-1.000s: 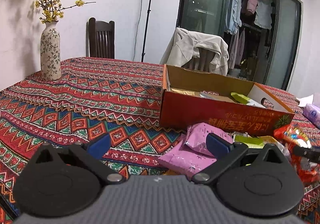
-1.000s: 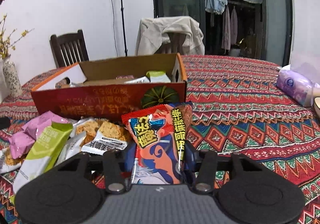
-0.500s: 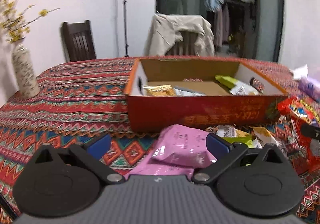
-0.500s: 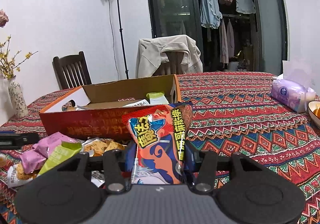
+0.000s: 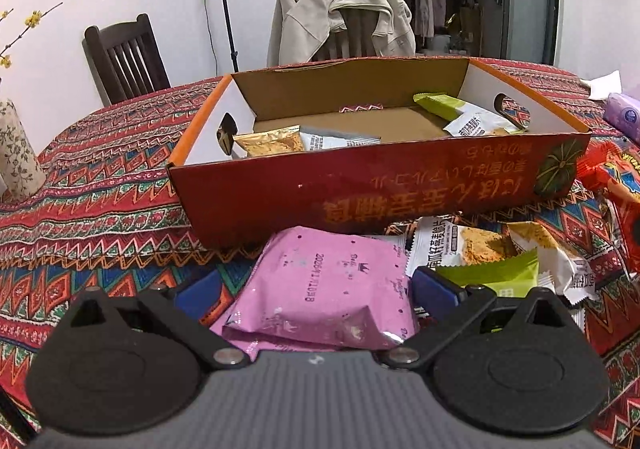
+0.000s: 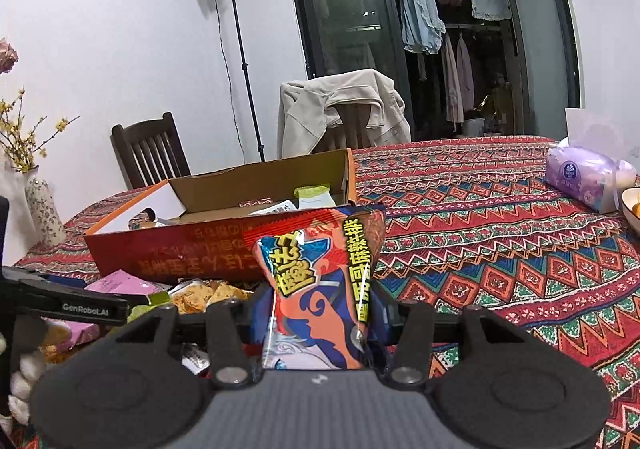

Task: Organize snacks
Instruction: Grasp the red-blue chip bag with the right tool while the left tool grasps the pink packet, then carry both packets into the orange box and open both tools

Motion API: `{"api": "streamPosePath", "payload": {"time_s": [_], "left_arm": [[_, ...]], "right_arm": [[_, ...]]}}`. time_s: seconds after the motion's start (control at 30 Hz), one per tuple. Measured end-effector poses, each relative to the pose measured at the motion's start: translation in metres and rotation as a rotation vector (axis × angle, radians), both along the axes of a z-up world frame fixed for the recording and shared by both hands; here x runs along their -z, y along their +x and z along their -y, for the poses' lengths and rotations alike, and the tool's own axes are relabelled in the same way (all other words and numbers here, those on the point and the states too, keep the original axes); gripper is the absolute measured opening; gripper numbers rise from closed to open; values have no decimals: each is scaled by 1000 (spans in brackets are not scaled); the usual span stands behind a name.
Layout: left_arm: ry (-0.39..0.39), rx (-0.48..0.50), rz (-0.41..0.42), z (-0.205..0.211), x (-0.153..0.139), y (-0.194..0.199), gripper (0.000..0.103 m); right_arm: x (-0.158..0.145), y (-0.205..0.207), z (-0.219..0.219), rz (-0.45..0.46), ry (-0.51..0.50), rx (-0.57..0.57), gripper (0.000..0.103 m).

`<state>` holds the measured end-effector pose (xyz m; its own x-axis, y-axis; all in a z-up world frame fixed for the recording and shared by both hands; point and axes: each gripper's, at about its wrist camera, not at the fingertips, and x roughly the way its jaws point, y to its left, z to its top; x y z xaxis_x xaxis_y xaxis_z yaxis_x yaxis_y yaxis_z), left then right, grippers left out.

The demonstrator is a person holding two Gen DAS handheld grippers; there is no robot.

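An open red cardboard box (image 5: 360, 193) holds a few snack packets on the patterned tablecloth. In front of it lies a pink packet (image 5: 328, 281), and my left gripper (image 5: 316, 287) stands open astride it, blue fingertips on either side. My right gripper (image 6: 316, 313) is shut on a red and orange snack bag (image 6: 320, 281), held upright above the table to the right of the box (image 6: 180, 249). In the right wrist view a black finger (image 6: 80, 305) of the left gripper shows at the left over the pink packet (image 6: 120, 283).
Loose white and green snack packets (image 5: 480, 253) lie to the right of the pink one. A flowered vase (image 5: 16, 153) stands at far left. A purple tissue pack (image 6: 580, 177) and a bowl (image 6: 634, 205) are at the right. Two chairs stand behind the table.
My left gripper swung right and came in over the pink packet, which now lies between its fingers. The right gripper tipped up slightly, still gripping the bag.
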<state>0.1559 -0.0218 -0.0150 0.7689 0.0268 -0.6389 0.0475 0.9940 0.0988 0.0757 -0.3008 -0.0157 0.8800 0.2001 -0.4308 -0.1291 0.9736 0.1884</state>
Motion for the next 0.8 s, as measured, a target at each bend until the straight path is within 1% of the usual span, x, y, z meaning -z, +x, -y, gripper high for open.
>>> {"api": "streamPosePath", "payload": {"time_s": [0.1,0.13,0.17,0.27,0.37,0.6,0.8], "left_arm": [[-10,-2,4,-1,1,-1,101],[-23,5,2,-2,1,-1,93],[-34,14,2,-3,1,-2,88],[-37,15,23,-3,0,-7,82],[-45,7,37,-4,-3,-12,78],[-67,0,80,-10,-12,-26,74],[-86,-8,135,-17,-24,-37,73]], "right_arm": [[2,1,0,-1,6,-13,49],[2,2,-1,-2,7,-16,49],[2,2,-1,-3,8,-19,49],[3,2,-1,-4,9,-24,49],[3,2,-2,-3,8,-25,49],[0,-1,-4,6,0,-31,49],[-4,-5,-8,22,-5,-44,49]]}}
